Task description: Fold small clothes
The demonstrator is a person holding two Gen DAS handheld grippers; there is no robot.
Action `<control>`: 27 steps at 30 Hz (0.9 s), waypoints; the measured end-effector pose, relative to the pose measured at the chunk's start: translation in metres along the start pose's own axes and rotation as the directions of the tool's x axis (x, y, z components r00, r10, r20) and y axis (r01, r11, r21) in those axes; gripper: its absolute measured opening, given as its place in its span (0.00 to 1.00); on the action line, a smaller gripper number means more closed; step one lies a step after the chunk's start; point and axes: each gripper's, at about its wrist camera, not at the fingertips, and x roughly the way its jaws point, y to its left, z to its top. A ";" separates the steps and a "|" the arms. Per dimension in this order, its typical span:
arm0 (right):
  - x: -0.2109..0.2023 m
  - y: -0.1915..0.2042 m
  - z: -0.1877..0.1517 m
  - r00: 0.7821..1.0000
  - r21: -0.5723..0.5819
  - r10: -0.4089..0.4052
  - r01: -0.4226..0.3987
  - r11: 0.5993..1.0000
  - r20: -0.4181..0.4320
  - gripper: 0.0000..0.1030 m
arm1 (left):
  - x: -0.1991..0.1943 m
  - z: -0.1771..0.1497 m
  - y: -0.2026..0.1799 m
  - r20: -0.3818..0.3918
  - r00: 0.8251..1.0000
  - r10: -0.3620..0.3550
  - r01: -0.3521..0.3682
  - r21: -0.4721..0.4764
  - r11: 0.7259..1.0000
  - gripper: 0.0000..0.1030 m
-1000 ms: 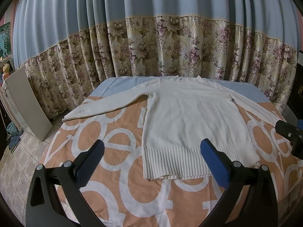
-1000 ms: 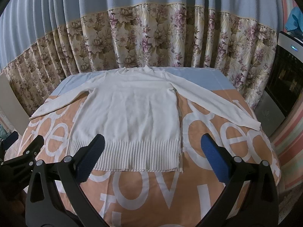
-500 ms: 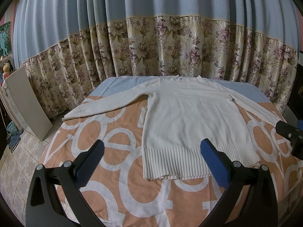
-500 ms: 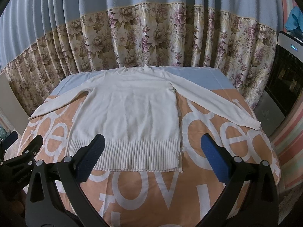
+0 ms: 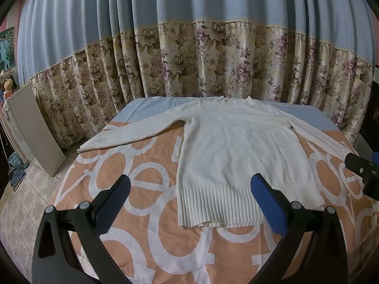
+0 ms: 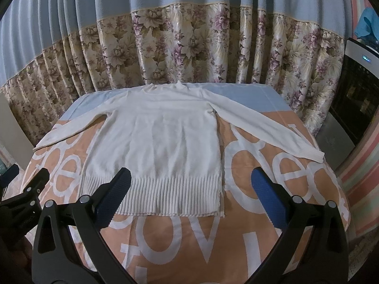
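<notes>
A cream long-sleeved knit sweater [image 5: 239, 151] [image 6: 161, 139] lies flat on the bed, collar toward the curtain, ribbed hem toward me, both sleeves spread outward. My left gripper [image 5: 189, 189] hovers open above the bed in front of the hem's left part, nothing between its blue pads. My right gripper [image 6: 189, 184] is open too, held over the hem's right corner without touching it. The right gripper's black frame [image 5: 362, 172] shows at the right edge of the left wrist view; the left gripper's frame [image 6: 21, 194] shows at the left edge of the right wrist view.
The bed carries an orange sheet with big white letters [image 5: 132, 203] [image 6: 184, 241] and a blue strip at the far end. A blue and floral curtain [image 5: 213, 66] hangs behind. A beige board [image 5: 30, 130] leans at the left over tiled floor; a dark appliance [image 6: 355, 108] stands right.
</notes>
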 end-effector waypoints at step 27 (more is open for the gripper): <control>0.029 -0.043 0.007 0.997 -0.026 -0.071 0.071 0.997 0.006 0.97 | 0.041 0.029 -0.032 -0.012 0.999 -0.051 0.051 0.015 0.999 0.99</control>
